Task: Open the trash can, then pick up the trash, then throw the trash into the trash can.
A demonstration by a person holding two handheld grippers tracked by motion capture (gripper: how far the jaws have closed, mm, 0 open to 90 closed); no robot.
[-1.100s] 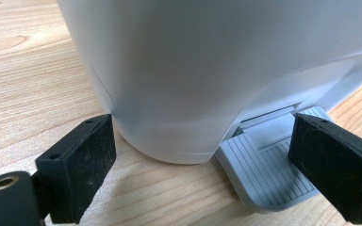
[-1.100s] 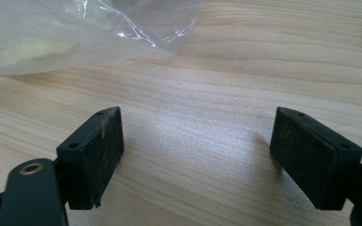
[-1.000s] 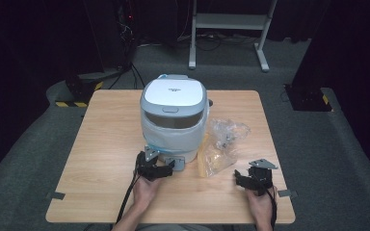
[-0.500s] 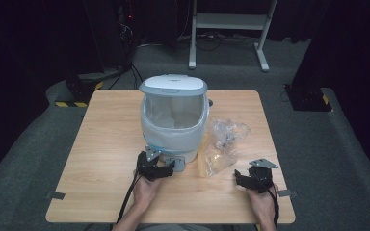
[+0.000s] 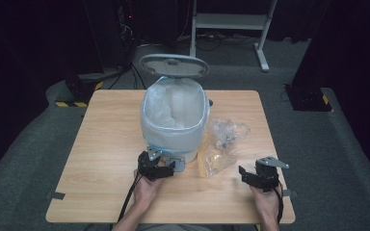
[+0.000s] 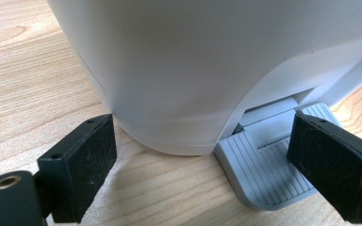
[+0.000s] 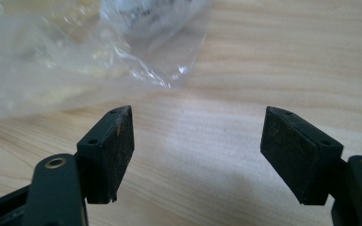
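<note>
bin [image 5: 173,126] in the middle of the tabletop [image 5: 106,144], lined with a pale plastic liner, and its lid [image 5: 174,65] stands tipped up at the back, so the opening step looks done. the left gripper [image 5: 155,167] sits at the bin's foot with its jaws spread, one pad [image 6: 325,162] resting over the ribbed grey pedal [image 6: 264,167], apparently pressing it down. the crumpled clear bag [image 5: 222,144] lies just beside the bin on the right, not yet picked up; judging by that, dropping it in is what is left. the right gripper [image 5: 260,177] waits near the bag, jaws released and holding nothing. a second ago the lid was flat shut on the bin, half a second ago it was lifting, and now it is fully up; bag and right gripper have not moved.
</note>
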